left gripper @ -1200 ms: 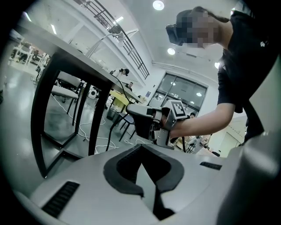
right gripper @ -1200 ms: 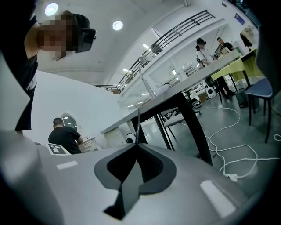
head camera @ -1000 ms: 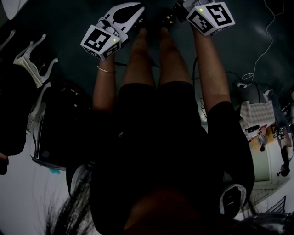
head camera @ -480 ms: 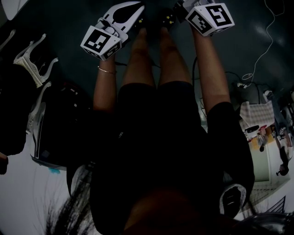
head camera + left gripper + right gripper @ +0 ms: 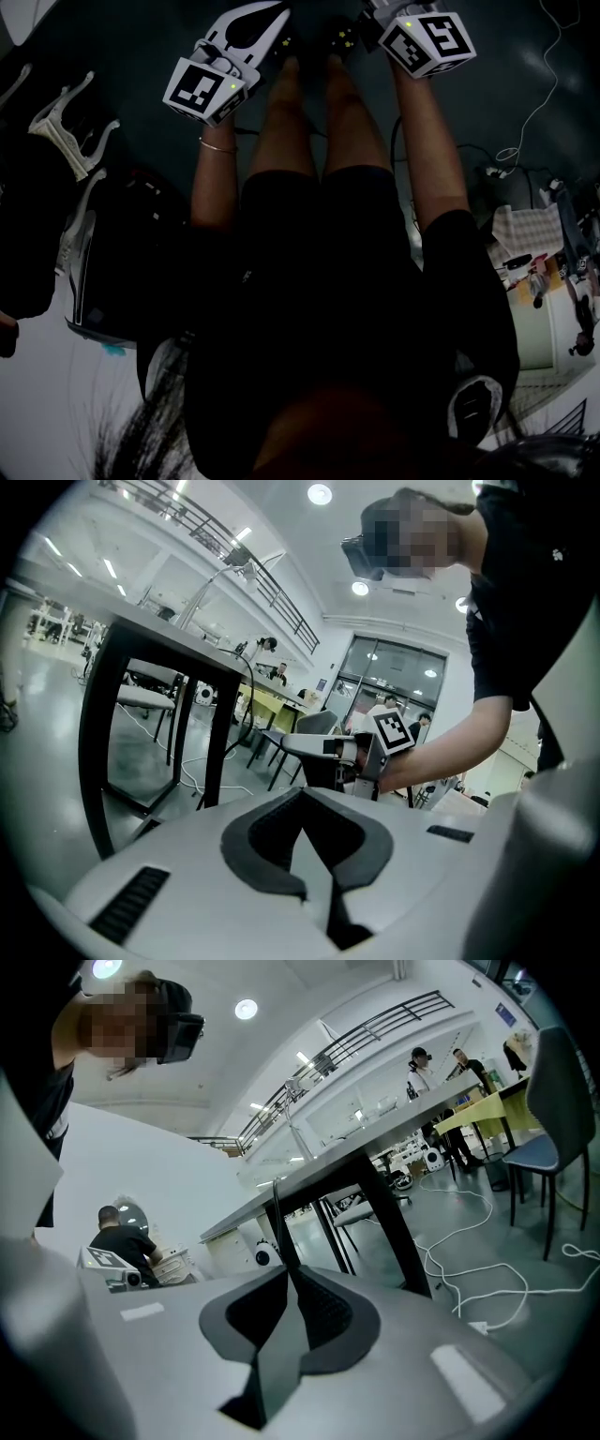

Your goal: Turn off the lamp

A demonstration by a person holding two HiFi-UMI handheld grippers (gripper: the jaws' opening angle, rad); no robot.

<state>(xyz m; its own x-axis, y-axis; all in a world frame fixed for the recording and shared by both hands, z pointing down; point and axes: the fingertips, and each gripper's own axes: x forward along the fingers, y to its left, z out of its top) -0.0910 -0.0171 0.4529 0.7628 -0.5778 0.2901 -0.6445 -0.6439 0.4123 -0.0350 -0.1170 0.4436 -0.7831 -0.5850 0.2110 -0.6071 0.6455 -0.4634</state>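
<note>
- The right gripper is opening: its jaws have just been parting and are now standing a narrow slit apart, with nothing between them.
- The left gripper is keeping its jaws clenched together, pad on pad, and it is holding nothing.
- Both grippers are pointing a little below level, out over the person's legs. The head view is showing them in almost the same place as a second ago.
- The lamp, as I judge it, is the thin bent arm with a small head that is standing on the black table. It is well apart from both grippers, and I cannot tell whether it is lit.
- For the task, this is meaning that no gripper is touching the lamp or any switch at this moment.
- The small opening on the right is probably only loosening an empty gripper, so it is not bringing the task forward by itself.
- To switch the lamp off, a gripper is still needing to travel to the table and find the switch, which no view is showing.
</note>
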